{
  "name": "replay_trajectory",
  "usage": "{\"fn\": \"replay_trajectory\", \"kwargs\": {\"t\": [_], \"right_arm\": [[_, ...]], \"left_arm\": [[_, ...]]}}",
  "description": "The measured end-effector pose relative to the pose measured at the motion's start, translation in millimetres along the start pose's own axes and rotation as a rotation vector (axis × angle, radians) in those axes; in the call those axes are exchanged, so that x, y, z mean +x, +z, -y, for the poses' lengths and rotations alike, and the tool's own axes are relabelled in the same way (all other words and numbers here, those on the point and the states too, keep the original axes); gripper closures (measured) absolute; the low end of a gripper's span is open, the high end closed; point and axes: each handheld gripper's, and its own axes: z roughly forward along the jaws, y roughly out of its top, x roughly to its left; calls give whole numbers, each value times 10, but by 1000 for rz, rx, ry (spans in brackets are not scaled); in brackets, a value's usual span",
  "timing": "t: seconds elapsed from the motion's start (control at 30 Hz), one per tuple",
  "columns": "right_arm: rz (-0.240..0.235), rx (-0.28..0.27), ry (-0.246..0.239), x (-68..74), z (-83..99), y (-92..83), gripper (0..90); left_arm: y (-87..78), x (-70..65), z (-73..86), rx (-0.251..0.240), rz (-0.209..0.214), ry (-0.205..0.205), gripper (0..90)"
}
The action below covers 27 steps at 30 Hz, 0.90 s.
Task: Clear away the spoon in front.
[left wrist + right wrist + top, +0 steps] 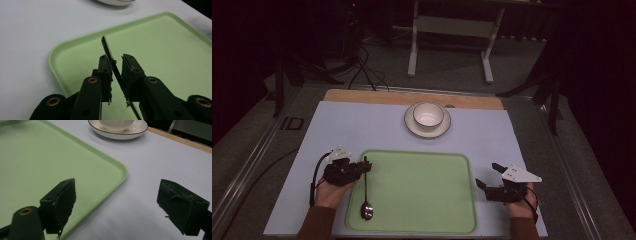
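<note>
A pale blue-grey mat (362, 125) covers the table, with a strip of bare wood (412, 96) showing along its far edge. The room beyond is dim: grey floor, the white legs of another table (449, 30) at the far side, dark stands at both sides and black cables (364, 70) trailing across the floor at far left.

A light green tray (422, 192) with rounded corners and a low raised rim lies on the near middle of the mat. Far of it, near the mat's far edge, a white bowl (428, 115) sits on a white saucer (412, 127) with a thin dark rim line.

A spoon (366, 200) lies over the left part of the tray, its shiny bowl toward the near edge and its thin dark handle running toward the far side. The left gripper (364, 165), held in the left hand (329, 192) just beyond the tray's left rim, has its jaws drawn in on the far end of the handle; in the left gripper view the flat handle (110, 53) runs between the two jaws, its tip sticking out past them.

The right gripper (489, 175), in the right hand (519, 202), sits just right of the tray's right edge. Its jaws stand wide apart with nothing between them, one over the tray's corner and one over the mat.
</note>
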Motion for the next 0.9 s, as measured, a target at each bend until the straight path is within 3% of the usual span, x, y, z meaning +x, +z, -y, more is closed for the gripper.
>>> {"fn": "replay_trajectory", "kwargs": {"t": [0.5,0.8,0.9], "right_arm": [[-1,2,-5,1,1,1,152],[-2,3,-4,4,0,3,152],[-2,4,-4,2,0,2,152]], "left_arm": [[71,15,100,63,-28,17,759],[125,22,107,87,-106,45,689],[144,20,105,90,-138,56,628]]}}
